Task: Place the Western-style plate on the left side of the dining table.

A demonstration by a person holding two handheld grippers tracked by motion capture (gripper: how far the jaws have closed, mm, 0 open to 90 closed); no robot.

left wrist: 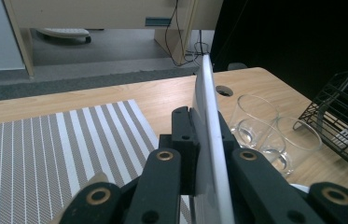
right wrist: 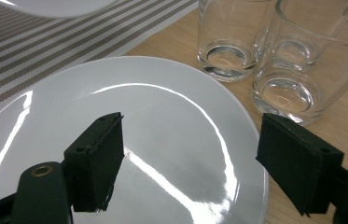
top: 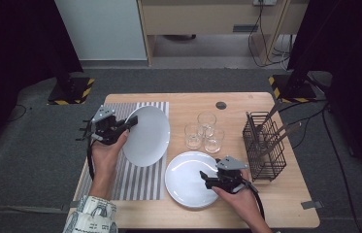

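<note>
Glossy white glazed plates (right wrist: 162,116); clear smooth glasses (right wrist: 237,37); matt woven placemat (left wrist: 45,149); pale wooden table (top: 246,104).

No legible text or labels.

The left hand-held gripper (top: 129,124) points toward three o'clock with jaws clamped tight, while the right hand-held gripper (top: 204,178) points toward nine o'clock, jaws spread wide.
</note>
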